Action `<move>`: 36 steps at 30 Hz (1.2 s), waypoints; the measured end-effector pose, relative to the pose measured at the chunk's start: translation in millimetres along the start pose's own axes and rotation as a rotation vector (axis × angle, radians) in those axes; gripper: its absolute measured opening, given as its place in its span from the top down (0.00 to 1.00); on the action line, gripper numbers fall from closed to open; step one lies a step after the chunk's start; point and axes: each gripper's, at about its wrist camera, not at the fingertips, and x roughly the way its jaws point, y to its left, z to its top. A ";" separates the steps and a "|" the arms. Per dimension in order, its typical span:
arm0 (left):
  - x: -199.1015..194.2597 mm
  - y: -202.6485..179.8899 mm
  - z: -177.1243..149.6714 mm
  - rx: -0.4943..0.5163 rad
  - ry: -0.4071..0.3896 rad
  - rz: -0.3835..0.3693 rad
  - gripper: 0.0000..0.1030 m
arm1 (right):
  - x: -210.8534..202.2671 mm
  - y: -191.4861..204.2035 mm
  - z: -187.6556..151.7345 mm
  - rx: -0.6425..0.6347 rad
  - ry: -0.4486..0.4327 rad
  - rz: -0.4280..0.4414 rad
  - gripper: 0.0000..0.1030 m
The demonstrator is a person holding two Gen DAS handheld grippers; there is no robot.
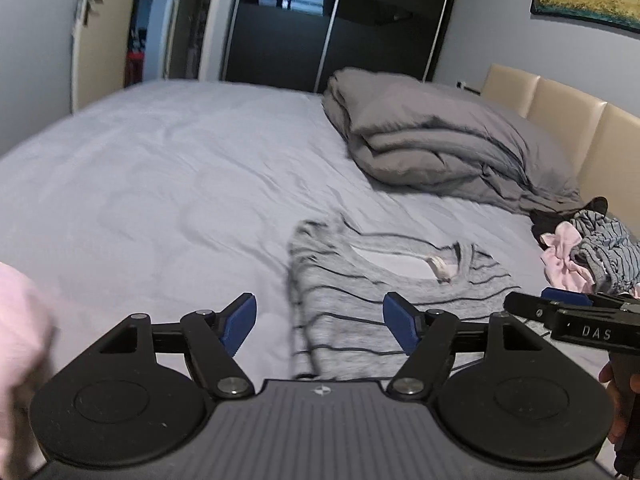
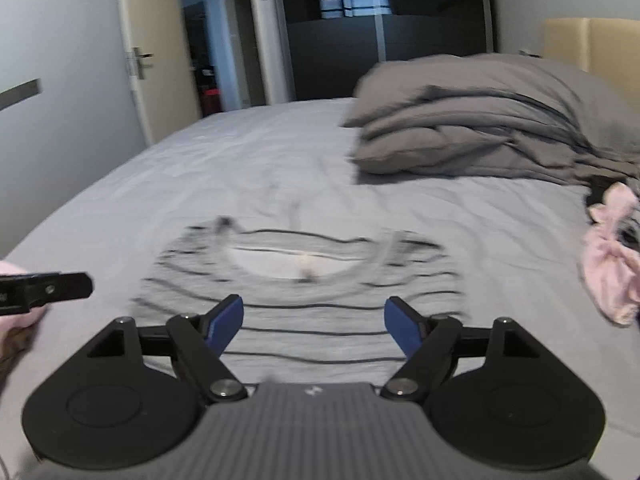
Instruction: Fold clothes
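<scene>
Directly ahead of the right gripper [image 2: 314, 326], spread wide, the striped top [image 2: 304, 308] is laid flat, neckline away; the left gripper [image 1: 318, 326], likewise spread, is held at its left edge.

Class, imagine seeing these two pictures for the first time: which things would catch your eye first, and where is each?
The grey striped top lies spread flat on the bed, neckline facing away, just ahead of both open grippers, left gripper and right gripper. Behind it to the right sits a bulky folded grey duvet. At the far right edge lies a crumpled pile of clothes, pink and striped.
</scene>
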 end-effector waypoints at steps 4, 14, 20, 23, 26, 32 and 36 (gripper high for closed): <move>22.7 1.6 -4.9 -0.023 0.040 -0.010 0.33 | 15.8 -34.5 -2.5 0.053 0.033 -0.055 0.22; 79.6 5.7 -17.1 -0.080 0.141 -0.034 0.37 | 55.6 -78.5 -24.2 0.178 0.115 -0.052 0.24; 105.5 10.9 -25.2 -0.126 0.174 -0.059 0.40 | 74.9 -89.3 -35.2 0.230 0.125 0.015 0.23; 110.7 14.6 -26.5 -0.148 0.170 -0.078 0.40 | 81.7 -92.2 -35.7 0.233 0.125 0.045 0.23; 115.4 15.9 -26.5 -0.159 0.170 -0.087 0.39 | 87.0 -94.5 -34.6 0.244 0.124 0.072 0.28; 122.2 17.3 -23.6 -0.173 0.175 -0.108 0.39 | 96.3 -99.0 -32.4 0.310 0.132 0.144 0.50; 121.6 16.6 -24.6 -0.170 0.160 -0.118 0.47 | 96.0 -100.4 -33.1 0.343 0.136 0.170 0.63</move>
